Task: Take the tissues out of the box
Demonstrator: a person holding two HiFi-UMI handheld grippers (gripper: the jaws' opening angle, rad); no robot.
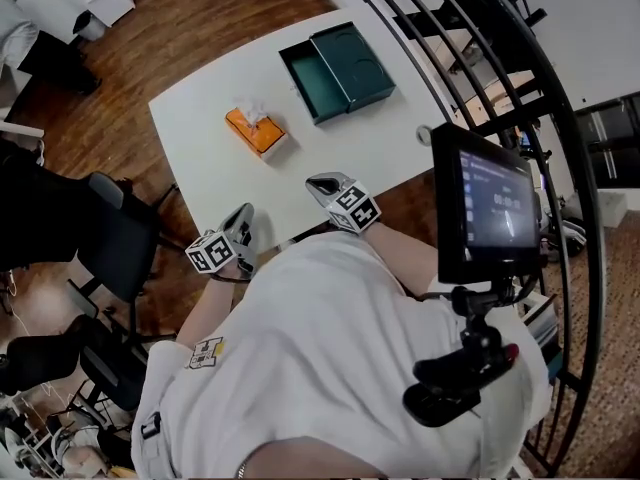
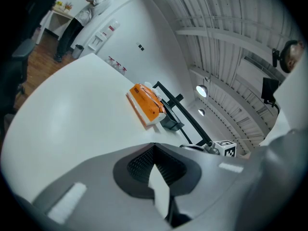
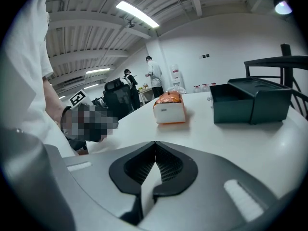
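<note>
Here I am, both grippers parked on my side of the orange tissue box [image 1: 256,132], down by the near edge of the white table [image 1: 380,153]; the reach hasn't begun. My left gripper [image 2: 154,150] is clenched, jaws pressed flat together with nothing between them; my right gripper [image 3: 155,150] is the same, pinched tight and empty. The box lies well ahead of both, with a white tissue [image 1: 250,113] tufting up out of its top; beyond the box and off to its right sits a dark green case [image 1: 338,68], well apart from it and not my concern.

So the job in hand, as I read it, is the approach; and the first thing is to spread my jaws before I get to the box, not on top of it. I'd bring the left gripper in at the box's left end to pin it down; it looks light, and I expect it to lift with the tissue otherwise. The right one should come in from above the box, straddle the tuft and close low on it, near the slot rather than at the wispy tip; then pull straight up, slowly, so the sheet slides free instead of tearing.
</note>
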